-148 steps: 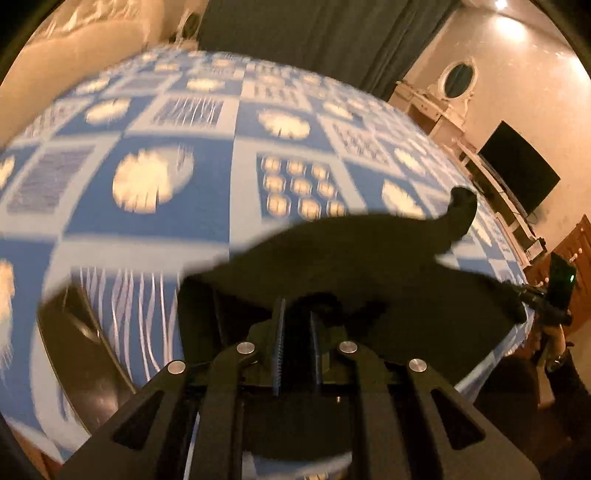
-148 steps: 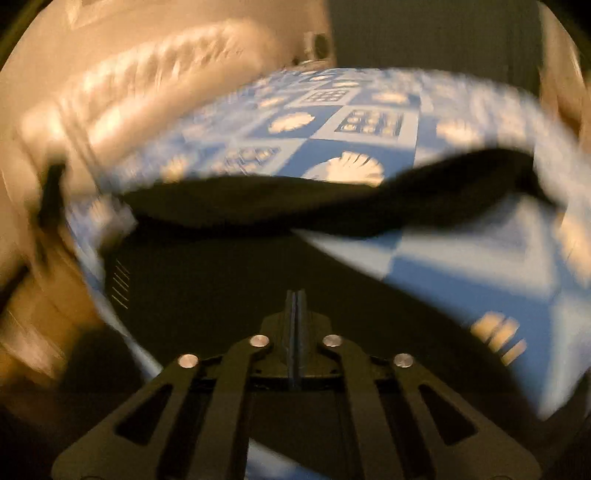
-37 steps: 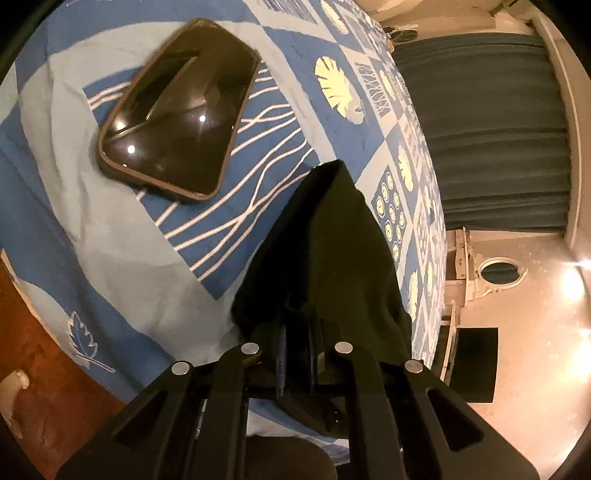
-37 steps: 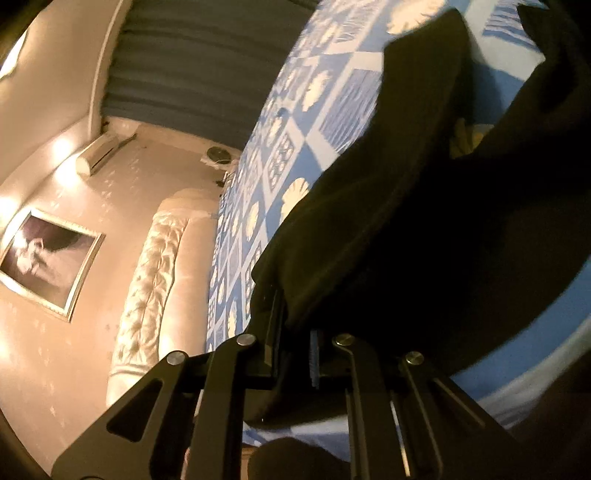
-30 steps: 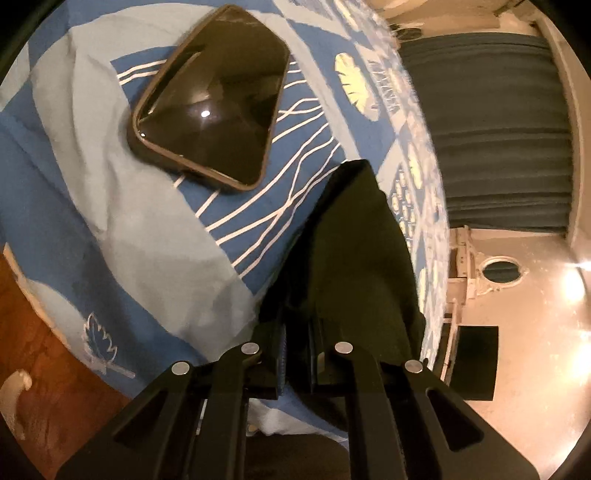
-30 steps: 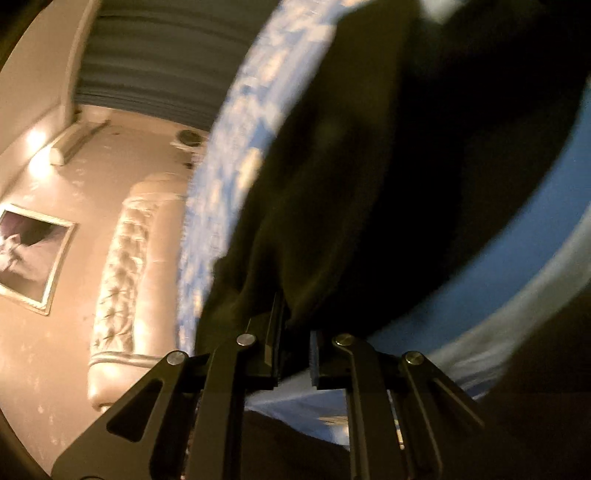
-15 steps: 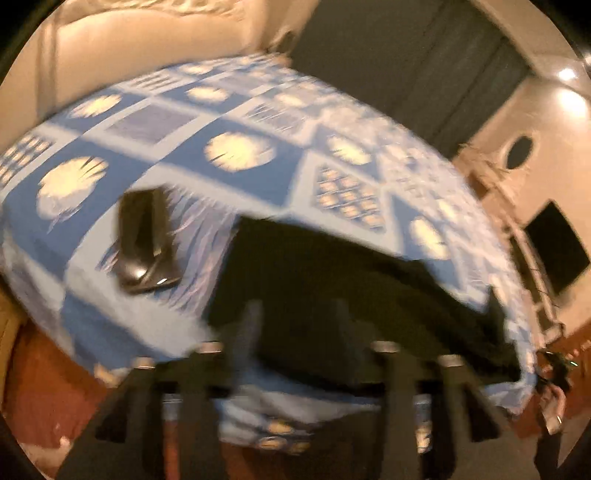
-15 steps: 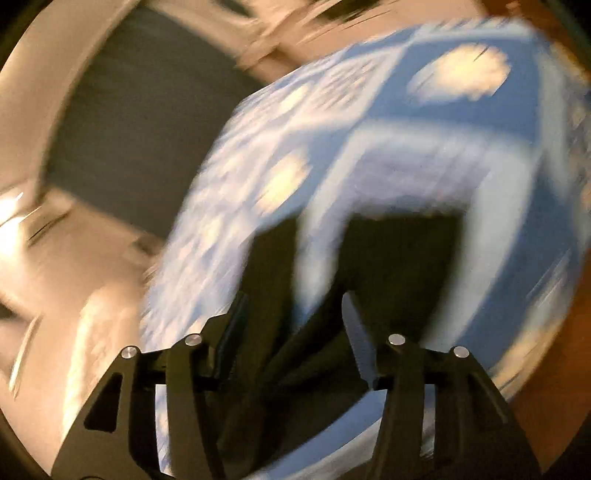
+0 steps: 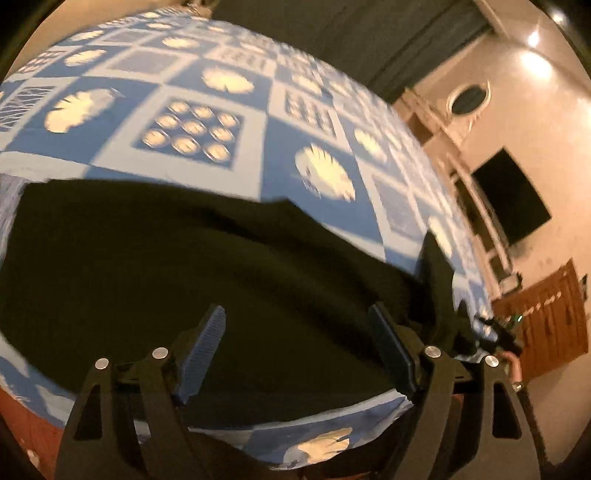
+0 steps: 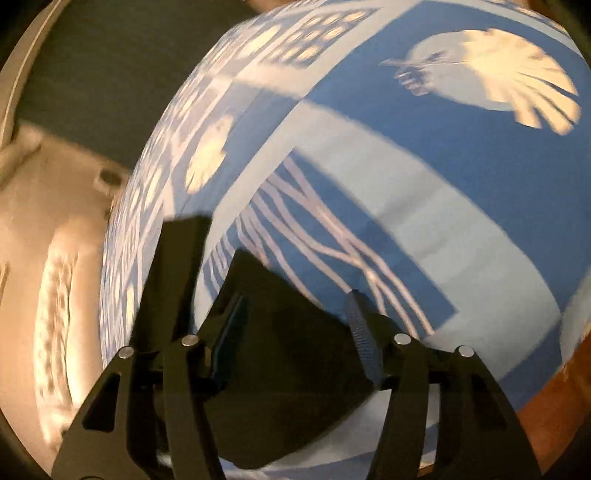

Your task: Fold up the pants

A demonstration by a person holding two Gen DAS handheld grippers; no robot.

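The black pants [image 9: 177, 280] lay spread on the bed [image 9: 258, 147], near its front edge, on a blue cover with pale leaf and shell prints. In the left wrist view the cloth reached from the left side of the bed to a narrow part that stood up at the right [image 9: 436, 280].

The left gripper [image 9: 295, 350] hung above the pants with its jaws wide apart and opening. Nothing was between the pads – the cloth was only seen below them.

The right gripper [image 10: 295, 325] was over a corner of the pants [image 10: 280, 332], beside a square of white wavy lines [image 10: 332, 240]. Its jaws were apart and closing. The dark corner showed between the fingers, but the pads did not press on it, so it held nothing.

This view was blurred. A dark strip [image 10: 173, 280] stood left of the right gripper – I could not tell what it was.

Beyond the bed were a dark curtain [image 9: 351, 33], a black screen [image 9: 509, 195] on the wall and a wooden door [image 9: 546, 310].
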